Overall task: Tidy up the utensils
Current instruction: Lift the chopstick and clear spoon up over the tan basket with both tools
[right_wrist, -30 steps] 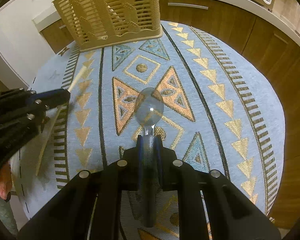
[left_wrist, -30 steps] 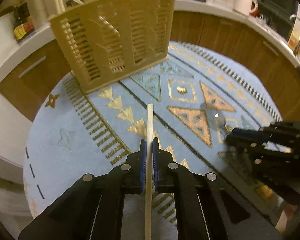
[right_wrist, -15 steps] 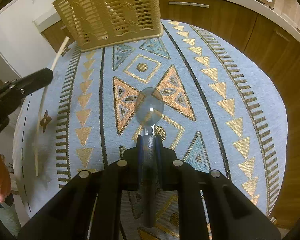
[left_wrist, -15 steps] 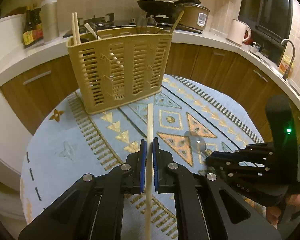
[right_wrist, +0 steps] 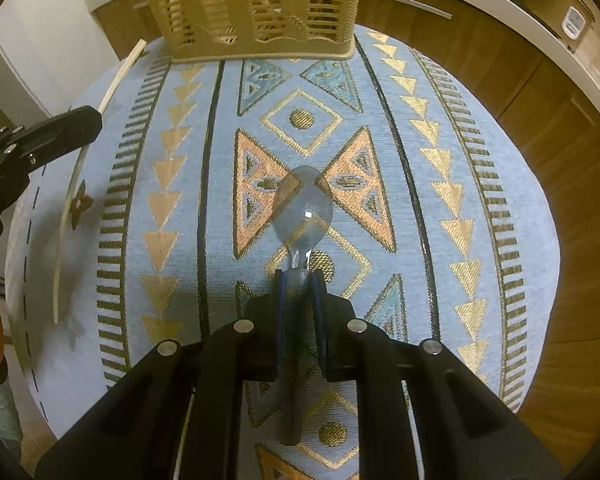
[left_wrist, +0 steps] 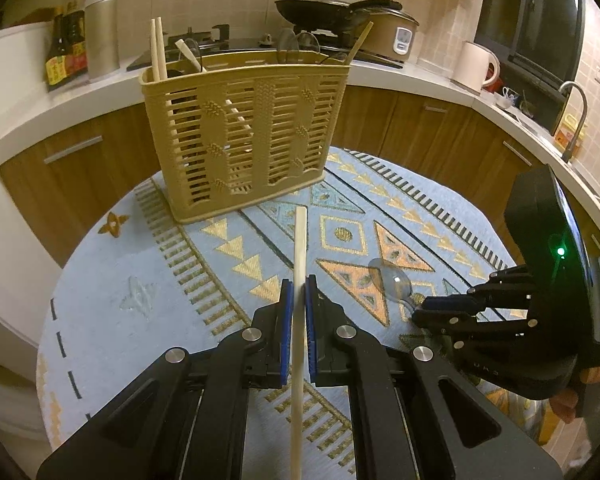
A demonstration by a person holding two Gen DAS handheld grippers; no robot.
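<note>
Two utensils held above the desk [left_wrist: 140,264], ready for the slotted holder [left_wrist: 244,128].

Left to right: the left hand-held gripper [left_wrist: 296,308] pinches a chopstick [left_wrist: 300,248]; the right hand-held gripper [right_wrist: 300,300] is clamped on a clear spoon [right_wrist: 304,208] by its handle. Done well, each is raised above the holder's rim, tipped upright and lowered among its like before release. A bottle label [left_wrist: 56,70] behind is too small to read.

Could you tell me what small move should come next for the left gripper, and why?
Probably carry the chopstick forward and up toward the tan utensil basket. The left gripper is shut on it, the basket already holds chopsticks, and the patterned cloth between them looks bare.
</note>
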